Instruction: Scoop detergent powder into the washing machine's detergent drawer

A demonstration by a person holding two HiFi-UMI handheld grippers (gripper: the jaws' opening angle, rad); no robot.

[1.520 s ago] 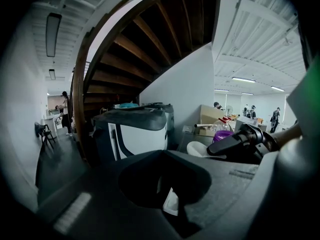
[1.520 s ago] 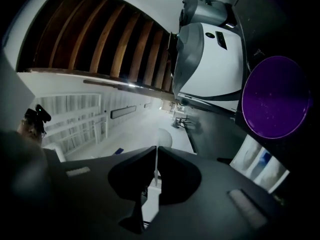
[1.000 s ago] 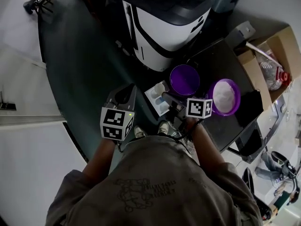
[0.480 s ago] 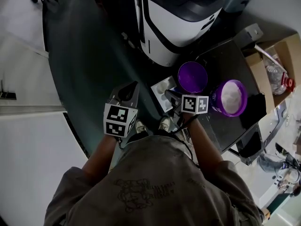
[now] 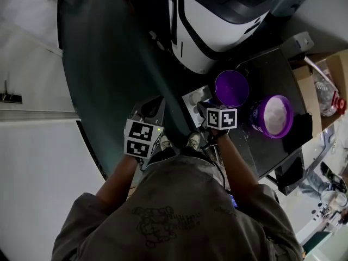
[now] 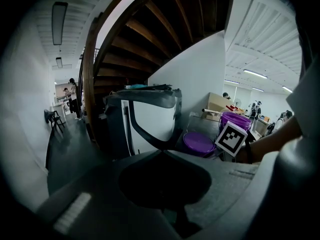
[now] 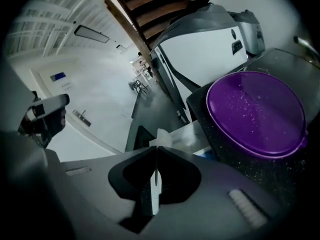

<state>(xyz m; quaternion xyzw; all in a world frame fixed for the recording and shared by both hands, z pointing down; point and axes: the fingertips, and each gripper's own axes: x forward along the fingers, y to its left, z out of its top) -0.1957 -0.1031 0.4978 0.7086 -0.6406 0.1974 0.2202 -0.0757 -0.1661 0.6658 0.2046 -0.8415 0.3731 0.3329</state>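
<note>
Clearly, in the right gripper view the right gripper has its jaws pinched together on the thin white handle of the scoop. The scoop's bowl pokes out just past the tips, over the white detergent drawer at mid-frame. The head view hides that grip behind the marker cube. It does show the drawer pulled out below the washing machine, with the purple lid just right of it. It also shows the purple tub of white powder further right on the dark table. Whether the scoop is loaded cannot be told. The left gripper has its jaws together with nothing between them. In the head view it hangs left of centre, apart from the drawer.
</note>
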